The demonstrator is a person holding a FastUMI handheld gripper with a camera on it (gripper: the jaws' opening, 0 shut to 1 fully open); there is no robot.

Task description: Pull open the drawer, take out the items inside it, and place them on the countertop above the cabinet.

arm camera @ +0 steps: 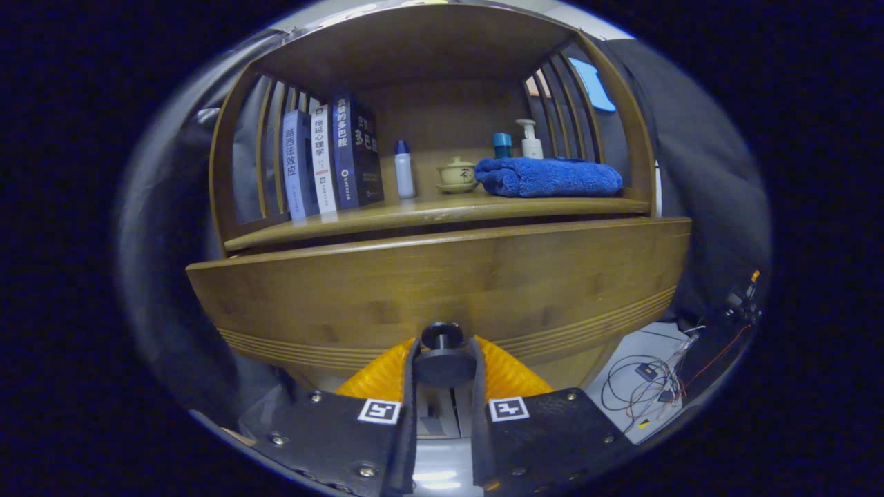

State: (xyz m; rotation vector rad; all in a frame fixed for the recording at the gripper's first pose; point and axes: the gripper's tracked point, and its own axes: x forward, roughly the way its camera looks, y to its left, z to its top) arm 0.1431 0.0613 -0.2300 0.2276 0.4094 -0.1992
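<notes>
A wooden cabinet's drawer front [442, 283] fills the space just ahead of me, with a dark round knob [443, 359] at its lower middle. My gripper [443, 362] is shut on that knob, one finger pressing each side of it. The drawer front stands slightly forward of the cabinet body, and its inside is hidden from here. Above the drawer runs the countertop [442, 210], a wooden shelf under a curved canopy.
On the countertop stand three books [331, 162], a small white bottle [404, 169], a lidded tea bowl [457, 172], a folded blue towel [549, 177], a blue-capped jar [503, 145] and a pump bottle [530, 140]. Loose cables [656, 383] lie on the floor at the right.
</notes>
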